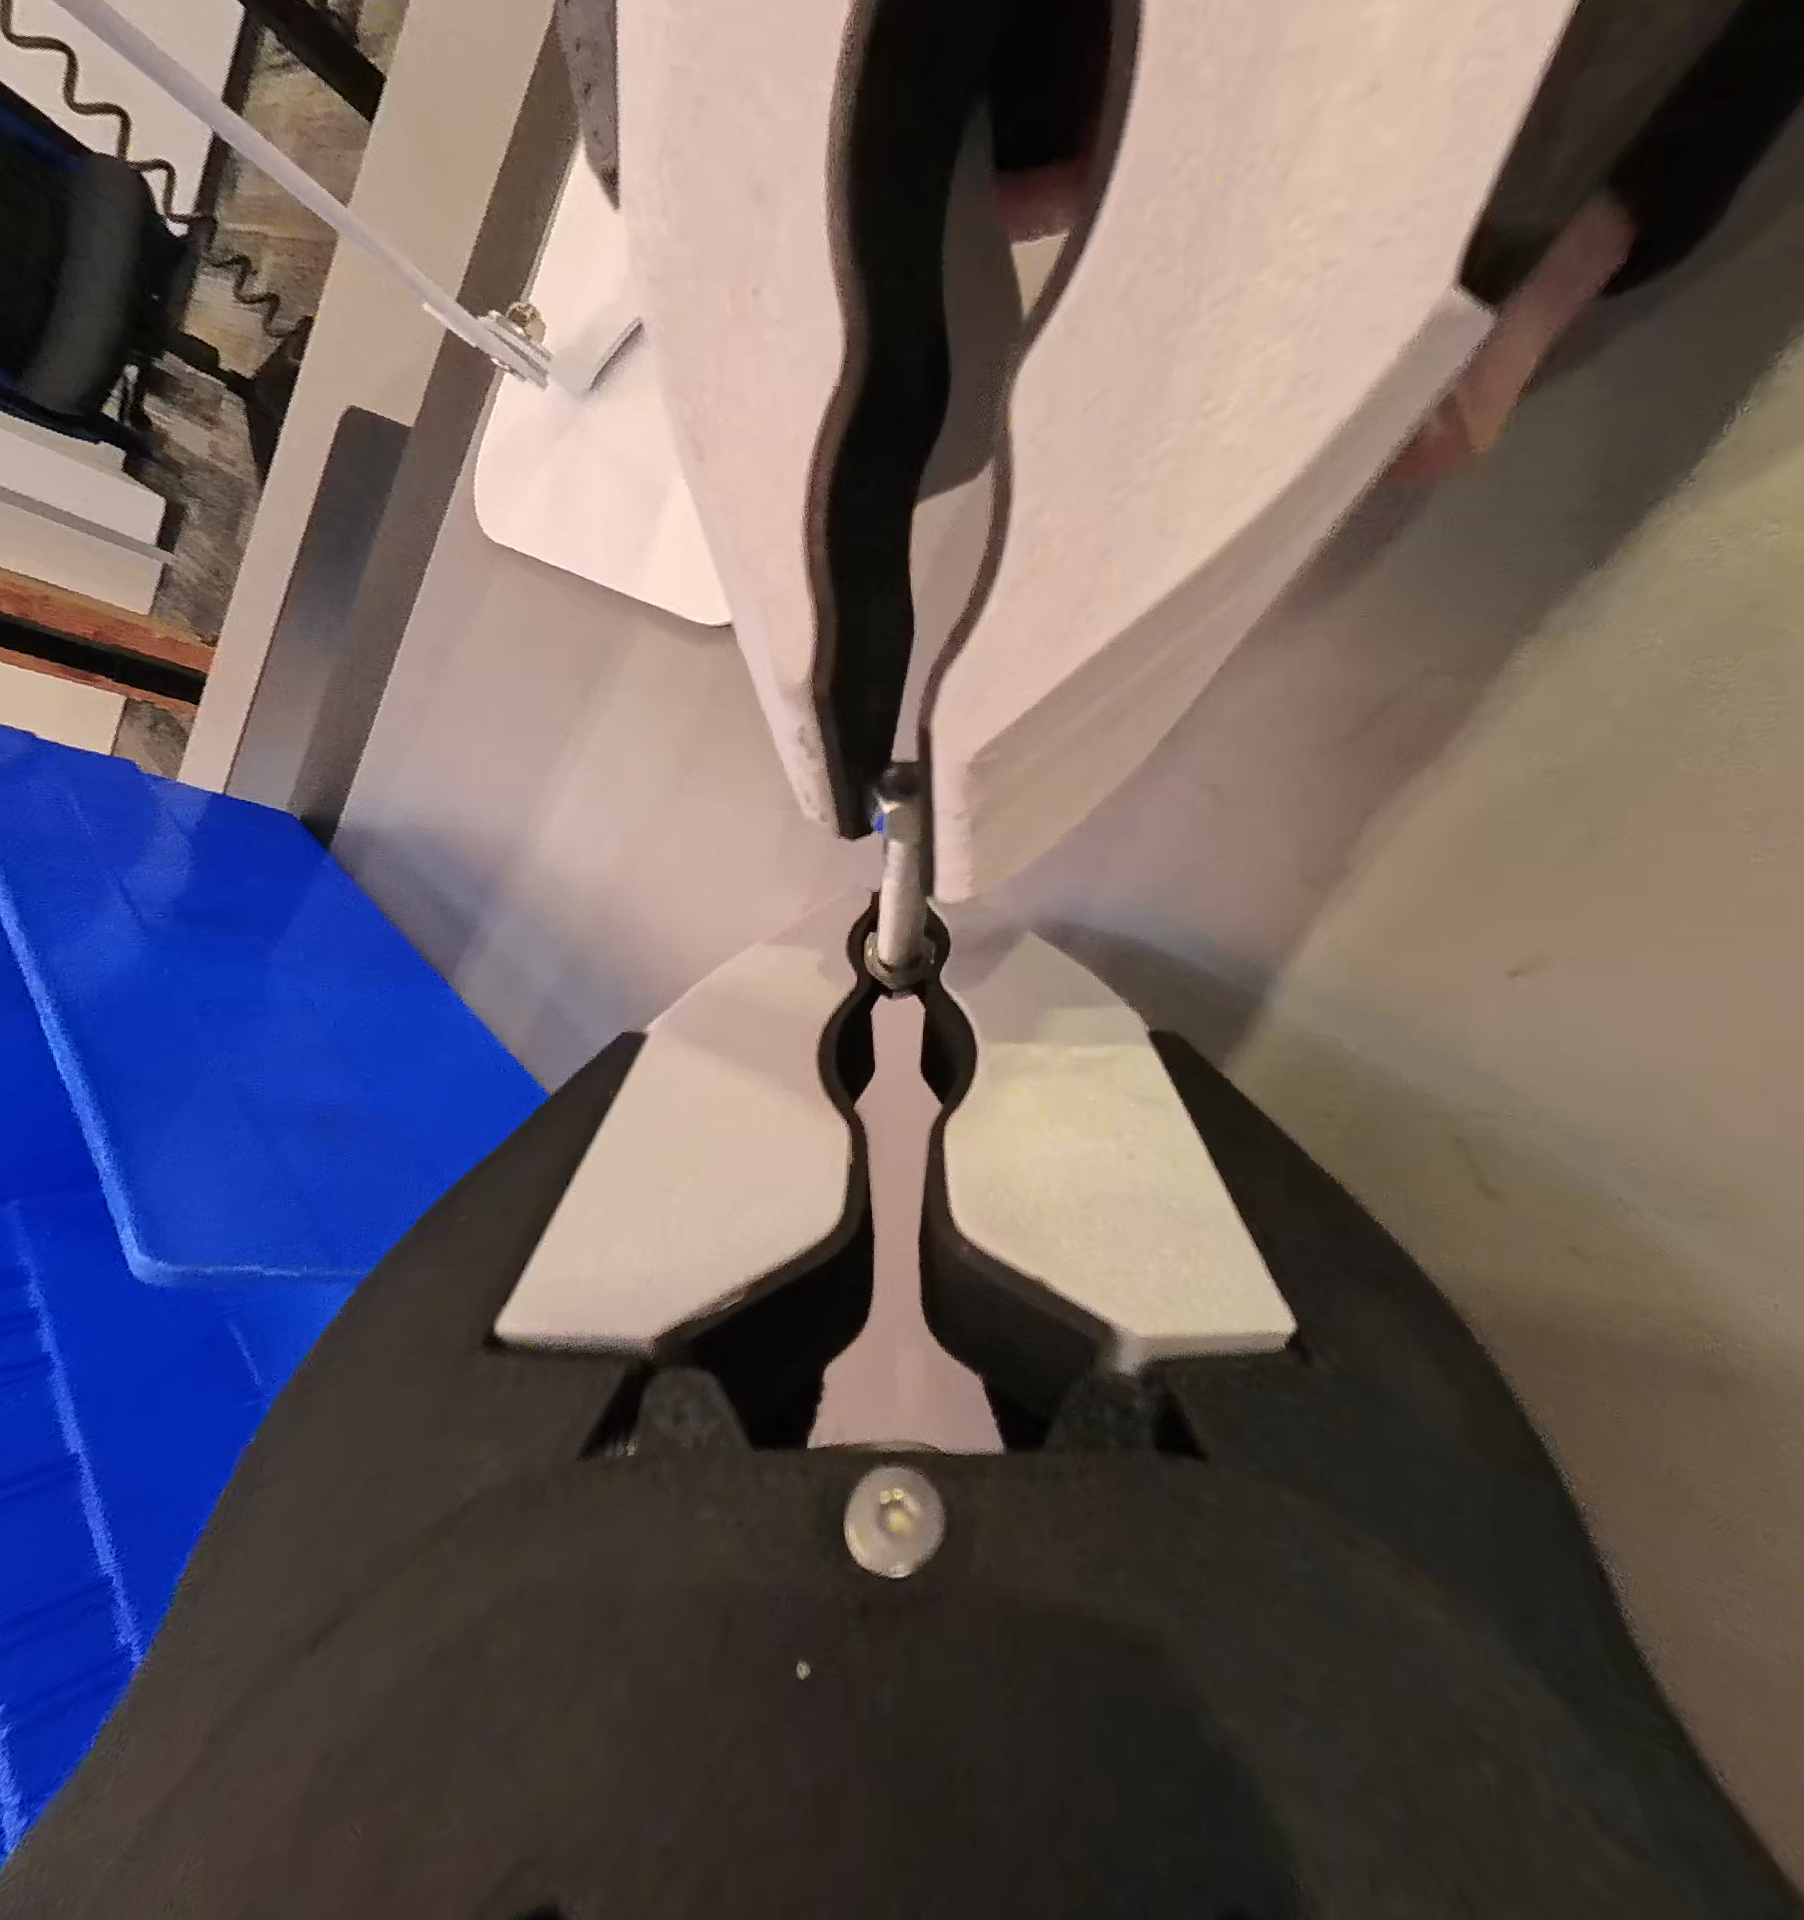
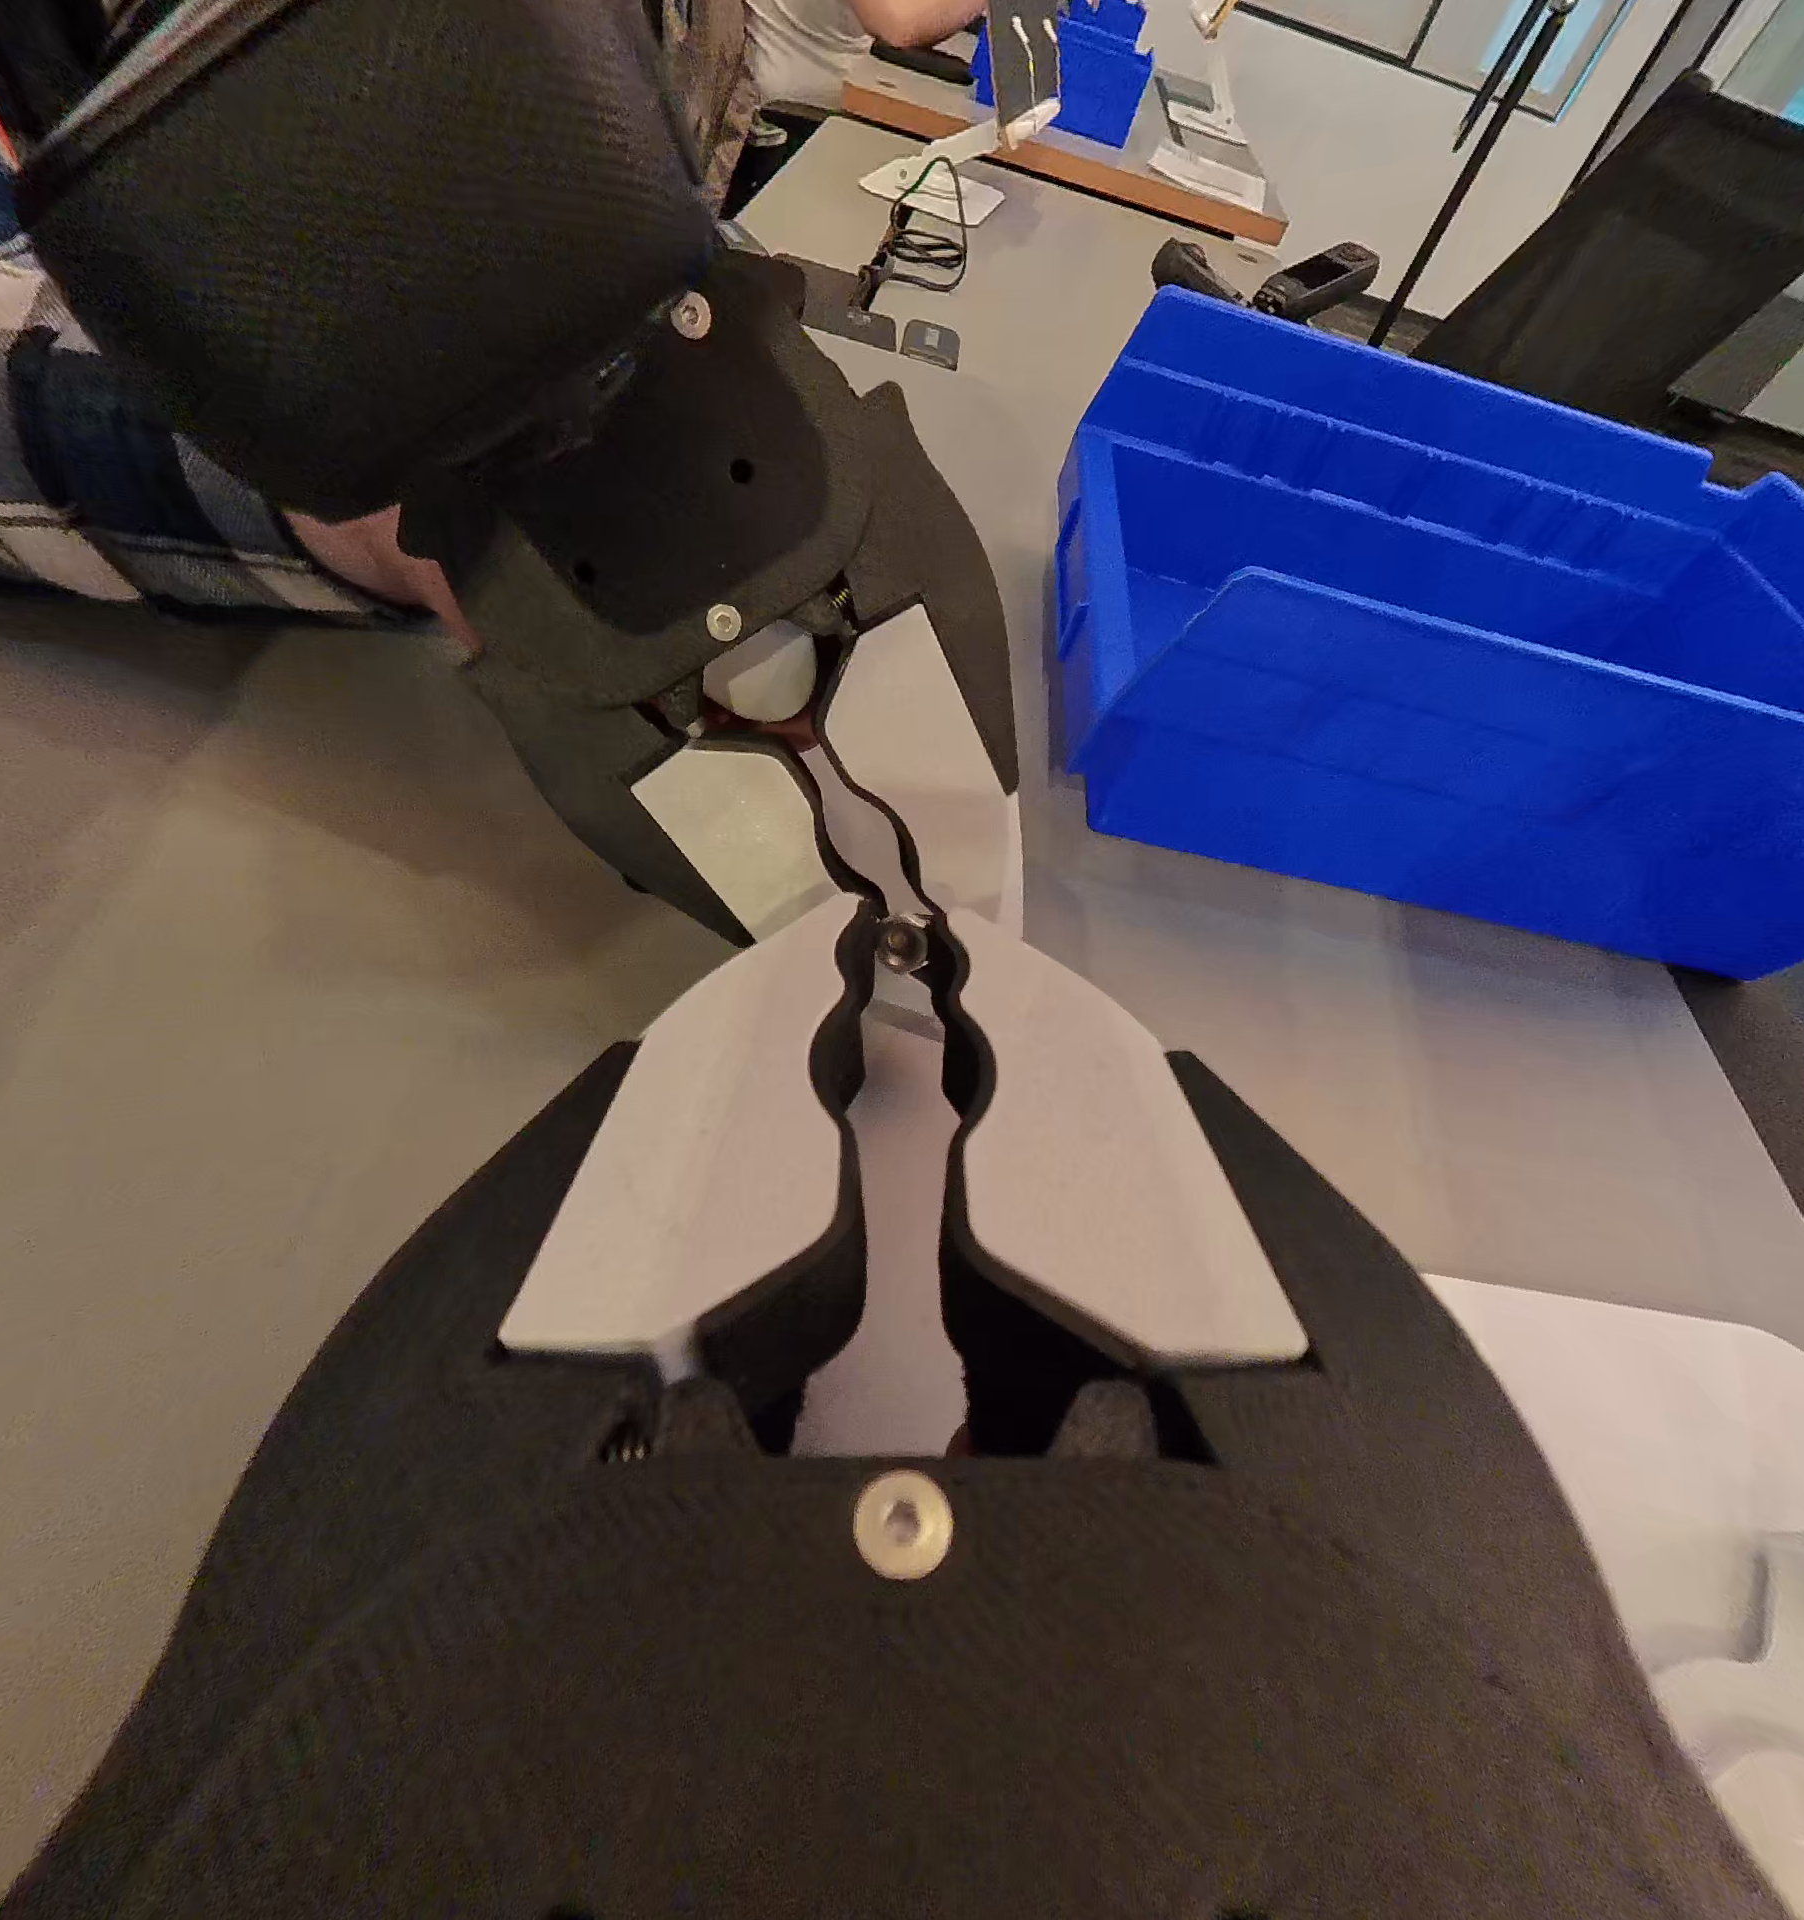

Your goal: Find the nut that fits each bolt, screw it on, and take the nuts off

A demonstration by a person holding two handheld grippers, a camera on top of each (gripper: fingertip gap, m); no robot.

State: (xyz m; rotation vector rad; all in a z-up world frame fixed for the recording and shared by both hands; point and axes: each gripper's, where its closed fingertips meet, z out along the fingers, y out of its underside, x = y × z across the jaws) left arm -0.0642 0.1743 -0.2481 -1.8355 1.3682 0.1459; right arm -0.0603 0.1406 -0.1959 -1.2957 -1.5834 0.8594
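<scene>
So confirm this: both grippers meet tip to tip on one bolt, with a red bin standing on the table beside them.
Wrong on the colour only. The bin is blue, as the right wrist view shows. The left gripper and right gripper do meet on one bolt.

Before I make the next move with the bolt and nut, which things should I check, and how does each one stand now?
1. Left gripper has its jaws closed on the near end of the bolt: ok.
2. Right gripper has its jaws closed on the nut at the other end: ok.
3. Bolt runs straight between the two grippers: ok.
4. Nut threads properly engaged, not crossed: cannot tell.
5. How far the nut is screwed on: cannot tell.
6. Blue bin stands clear of both grippers: ok.
</scene>
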